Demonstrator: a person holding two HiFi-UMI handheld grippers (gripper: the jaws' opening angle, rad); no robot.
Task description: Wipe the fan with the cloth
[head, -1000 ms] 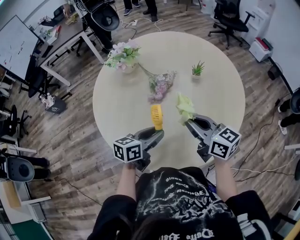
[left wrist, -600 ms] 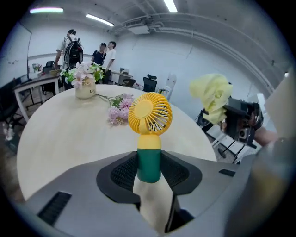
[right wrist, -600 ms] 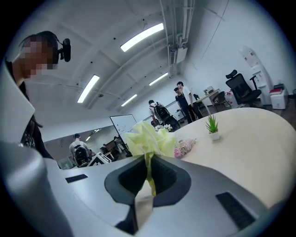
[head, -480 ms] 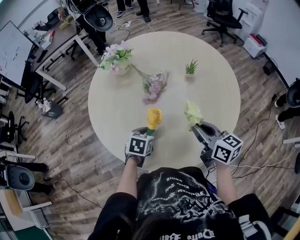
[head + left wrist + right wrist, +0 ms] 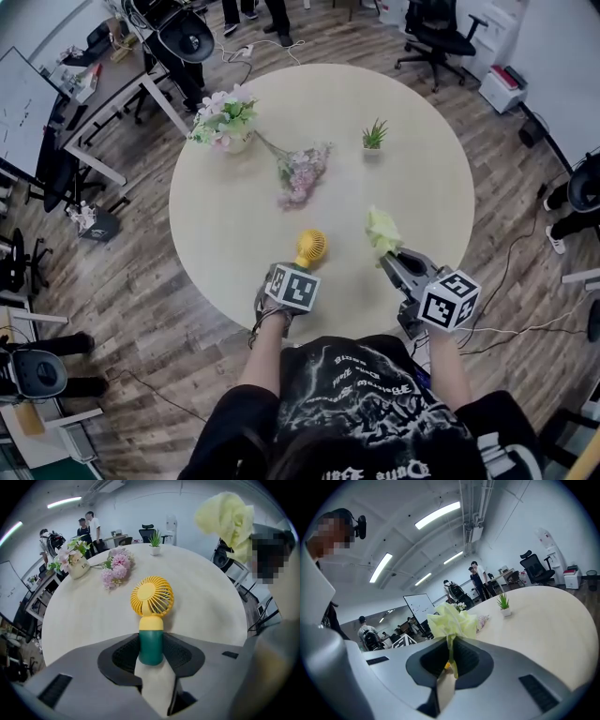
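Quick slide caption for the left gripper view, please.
Left tongs grip the fan by its green handle, round table beyond, pale yellow cloth at upper right.

The head camera looks steeply down from above the person, taking in the whole table point(image 5: 422, 178). The left gripper point(image 5: 151, 651) and right gripper point(image 5: 450, 660) cameras sit close behind their jaws, looking across it; all three catch the plant point(image 5: 374, 136).

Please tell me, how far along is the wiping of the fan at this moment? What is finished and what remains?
Done: both pickups. The left claw is shut on the green handle of the fan, and the right claw is shut on the yellow-green cloth.
In hand: fan and cloth are both held up, but in the head view the cloth is apart from the fan, to its right.
Left: all the wiping; the cloth has not yet touched the yellow fan head.
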